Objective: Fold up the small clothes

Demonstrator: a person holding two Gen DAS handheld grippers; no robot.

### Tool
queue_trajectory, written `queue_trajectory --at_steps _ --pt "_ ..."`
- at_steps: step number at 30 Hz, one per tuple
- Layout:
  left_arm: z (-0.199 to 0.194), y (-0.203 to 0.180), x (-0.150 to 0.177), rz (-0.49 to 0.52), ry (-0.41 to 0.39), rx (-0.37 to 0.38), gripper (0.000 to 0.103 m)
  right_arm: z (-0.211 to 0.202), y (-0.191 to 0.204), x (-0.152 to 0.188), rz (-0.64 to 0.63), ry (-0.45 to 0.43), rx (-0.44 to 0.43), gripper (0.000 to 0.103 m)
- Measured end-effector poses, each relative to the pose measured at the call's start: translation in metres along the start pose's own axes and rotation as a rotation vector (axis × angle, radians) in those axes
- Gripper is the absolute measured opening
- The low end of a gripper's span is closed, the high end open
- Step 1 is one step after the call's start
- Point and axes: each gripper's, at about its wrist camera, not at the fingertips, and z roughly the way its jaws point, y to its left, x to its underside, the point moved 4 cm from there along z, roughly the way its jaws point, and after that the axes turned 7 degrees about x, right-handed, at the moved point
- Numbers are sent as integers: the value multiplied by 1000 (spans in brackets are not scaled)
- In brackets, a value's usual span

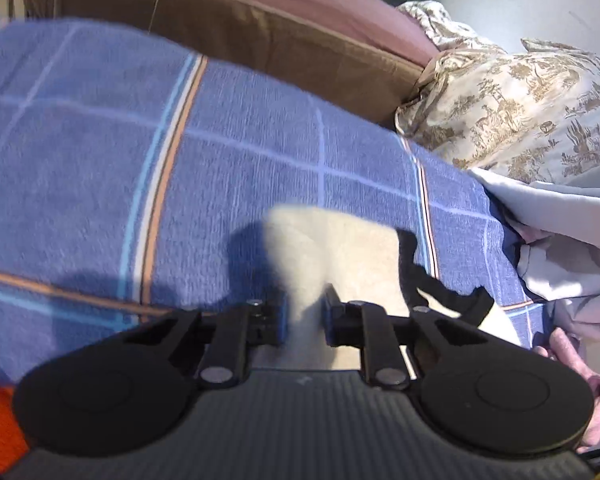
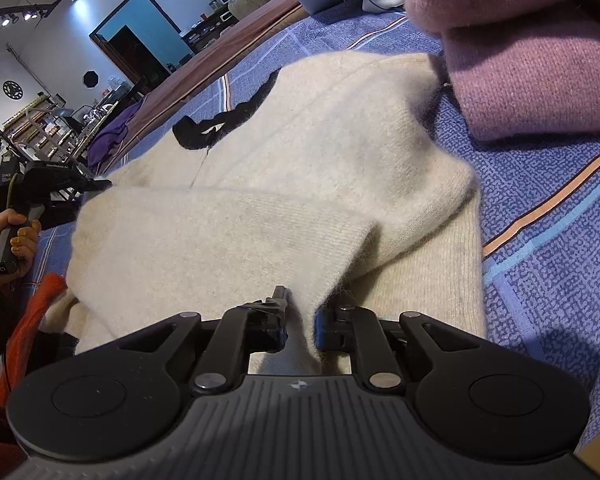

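**Both tools clamped on the cream sweater**

On the far left of the right wrist view, a hand holds the handle of the left tool, whose tip meets the left edge of the cream sweater. An orange cloth lies just below that hand. In its own view the left tool has its fingers together on a fold of this sweater, which rises between them. To the right of it, a black strip lies on the sweater.

The sweater lies spread on the blue checked blanket in front of the right tool. This tool stands a little apart, but its fingers press on a pinched ridge of the sweater. Ahead and to the right of it, a folded mauve sweater sits on the blanket, touching the cream one at its far corner. Beyond the left tool, to the right, lies a patterned pillow, and a brown cushion stands behind the blanket.
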Motion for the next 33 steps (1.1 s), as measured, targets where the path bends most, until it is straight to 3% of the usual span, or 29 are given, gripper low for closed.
queue_trajectory --at_steps 2,3,6,9,10,11,12,13,14,17,19,21,23,25,27,33 --pt "-11 1 -18 6 -32 -21 9 -1 5 -1 -15 -2 9 30" --pt "-11 4 -27 17 -35 -48 4 -2 8 -1 -34 -4 12 36" --pt "-2 22 -39 68 -17 -212 1 2 18 0 -101 -10 30 47" --pt "-3 38 -32 59 10 -265 15 2 16 1 -72 -11 18 53" --pt "-10 38 -27 61 7 -248 28 1 14 0 -60 -10 13 54" --pt "-19 35 -20 71 6 -214 53 -2 13 0 -50 -11 14 56" --pt "-29 31 -9 90 8 -181 68 -5 13 0 -48 -15 16 61" --pt "-40 25 4 117 16 -169 93 -7 13 0 -52 -17 19 65" --pt "-50 19 17 150 21 -162 96 -9 13 1 -58 -16 22 70" --pt "-77 5 60 281 51 -152 95 -8 12 1 -62 -8 20 72" --pt "-89 1 87 399 57 -224 91 -5 11 1 -50 -7 15 73" --pt "-94 -1 108 543 70 -342 83 -2 13 1 -46 -8 12 80" --pt "-89 -3 128 701 116 -424 59 0 19 1 -62 -9 10 89" --pt "-81 -5 144 780 171 -405 48 2 24 2 -88 -11 19 94" --pt "-74 -6 150 794 168 -375 39 2 26 3 -101 -15 22 98" --pt "-51 -17 153 756 190 -254 35 1 25 4 -98 -19 20 97"
